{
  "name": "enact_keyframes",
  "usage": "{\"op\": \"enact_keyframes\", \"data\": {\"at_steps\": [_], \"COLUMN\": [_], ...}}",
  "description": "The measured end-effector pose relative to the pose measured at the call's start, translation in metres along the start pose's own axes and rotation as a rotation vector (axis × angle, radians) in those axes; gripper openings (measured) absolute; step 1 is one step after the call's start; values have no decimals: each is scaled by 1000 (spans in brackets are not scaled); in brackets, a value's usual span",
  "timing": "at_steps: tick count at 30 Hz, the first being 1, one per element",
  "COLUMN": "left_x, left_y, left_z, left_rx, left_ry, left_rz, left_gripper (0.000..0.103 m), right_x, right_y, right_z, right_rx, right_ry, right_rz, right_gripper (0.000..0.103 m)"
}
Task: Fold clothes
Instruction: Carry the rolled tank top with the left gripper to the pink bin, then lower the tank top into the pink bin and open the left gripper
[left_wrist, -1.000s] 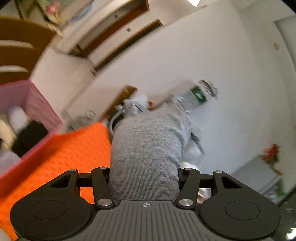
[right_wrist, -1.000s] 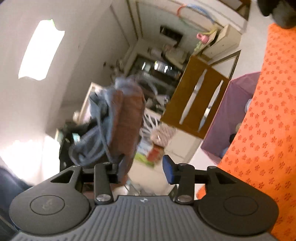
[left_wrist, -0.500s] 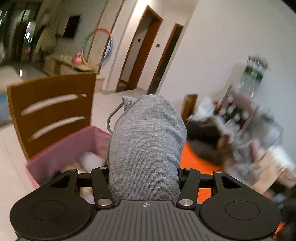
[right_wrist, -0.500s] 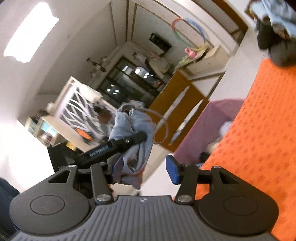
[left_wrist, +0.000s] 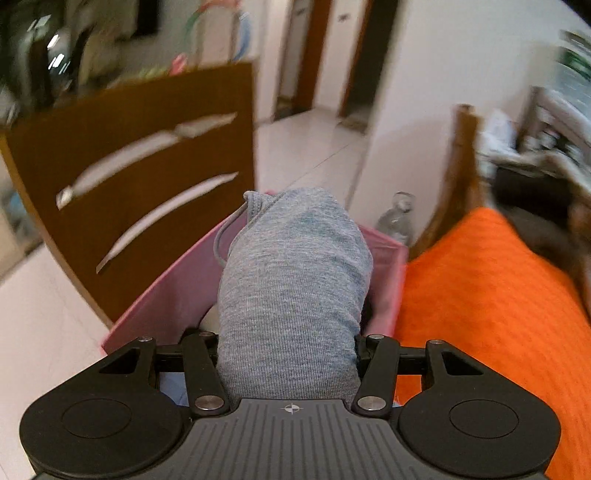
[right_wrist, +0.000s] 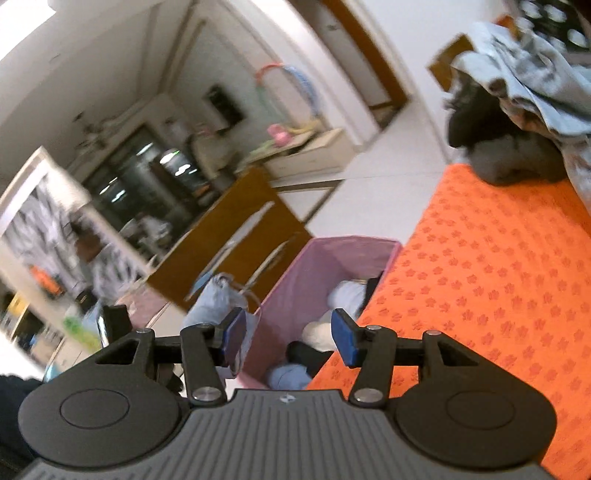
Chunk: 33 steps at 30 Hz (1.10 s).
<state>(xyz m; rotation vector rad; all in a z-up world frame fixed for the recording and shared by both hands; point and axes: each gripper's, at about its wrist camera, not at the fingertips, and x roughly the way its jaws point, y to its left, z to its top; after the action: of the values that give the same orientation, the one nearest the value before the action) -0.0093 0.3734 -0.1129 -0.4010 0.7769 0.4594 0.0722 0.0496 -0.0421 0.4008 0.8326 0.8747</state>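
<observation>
Left gripper (left_wrist: 291, 343) jaws clamp a grey garment (left_wrist: 291, 280) above the pink bin's rim (left_wrist: 384, 236); right gripper (right_wrist: 288, 332) jaws gape empty.

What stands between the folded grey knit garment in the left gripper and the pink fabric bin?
Nothing visible. The grey knit bundle, clamped in the left gripper, hangs right over the open pink fabric bin, which already holds other clothes.

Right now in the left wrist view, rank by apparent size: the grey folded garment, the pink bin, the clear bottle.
1. Grey folded garment, though nearness to the camera inflates it.
2. Pink bin, mostly hidden behind the garment.
3. Clear bottle, plainly smallest.
</observation>
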Motion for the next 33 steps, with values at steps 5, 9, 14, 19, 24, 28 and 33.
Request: {"op": "enact_keyframes", "data": {"at_steps": [5,9,14,19,24,28,33], "left_x": [78,121,169,221,261,290,322], "left_y": [28,38,40,41,36,27,29], "left_z": [19,22,16,14,11,12,14], "left_rx": [-211,-315,-446,-515,-544,-499,-452], "left_ry": [124,195,256,296,313,309,306], "left_rz": [60,104,212,287,342,389,435], "left_gripper": [55,55,55,55,55,56,58], "right_x": [27,35,42,49,57,62,71], "right_y": [9,15,21,24,20,17,14], "right_z": [-10,-16,-22,-29,-38,-43,-48], "right_rx": [82,150,218,266,309,339,369], "right_ry": [-34,-80,-139,-138,-122,-110,-100], "right_rz": [-137,-226,-320,-381,-439,-470,-489], "right_gripper": [58,58,58,58,58,58,58]}}
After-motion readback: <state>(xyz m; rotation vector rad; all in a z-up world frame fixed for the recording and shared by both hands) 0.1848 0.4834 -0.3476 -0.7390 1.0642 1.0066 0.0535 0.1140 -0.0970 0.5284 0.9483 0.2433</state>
